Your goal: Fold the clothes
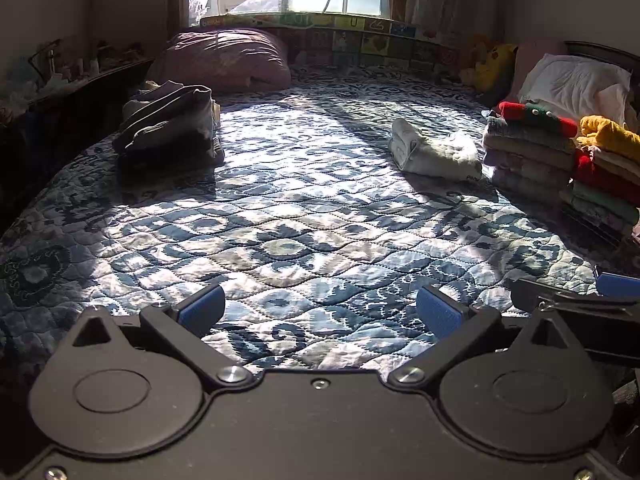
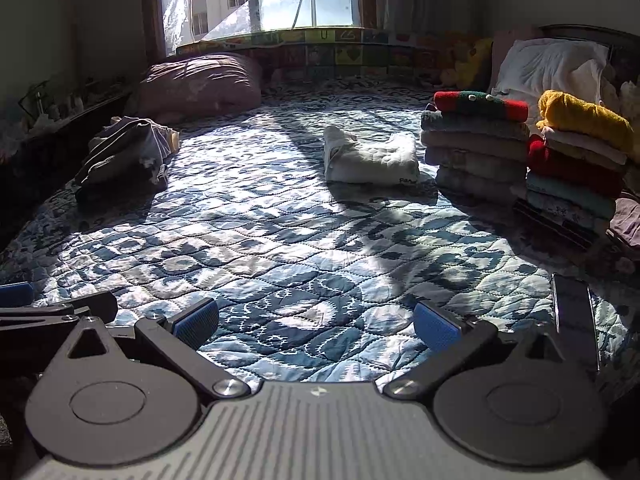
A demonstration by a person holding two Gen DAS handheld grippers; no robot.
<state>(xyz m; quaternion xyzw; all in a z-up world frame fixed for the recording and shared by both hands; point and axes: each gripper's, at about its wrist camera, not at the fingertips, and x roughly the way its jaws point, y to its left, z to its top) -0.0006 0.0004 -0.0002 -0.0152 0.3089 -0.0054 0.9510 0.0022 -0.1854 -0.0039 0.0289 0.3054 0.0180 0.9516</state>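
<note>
A folded white garment [image 1: 436, 152] [image 2: 370, 158] lies on the blue patterned quilt [image 1: 304, 216] [image 2: 280, 232], right of centre. A loose heap of grey clothes [image 1: 172, 124] [image 2: 124, 156] sits at the quilt's left side. Two stacks of folded clothes [image 1: 560, 156] [image 2: 528, 156] stand at the right. My left gripper [image 1: 320, 310] hovers open over the near quilt, nothing between its blue pads. My right gripper [image 2: 316, 320] is likewise open and empty. Each gripper's tip shows at the edge of the other's view.
A mauve pillow [image 1: 228, 58] [image 2: 200, 84] and a white pillow [image 1: 576, 84] [image 2: 552, 64] lie at the back. A dark phone [image 2: 576, 316] rests on the quilt near right. A cluttered shelf [image 1: 60, 76] runs along the left wall, a window behind.
</note>
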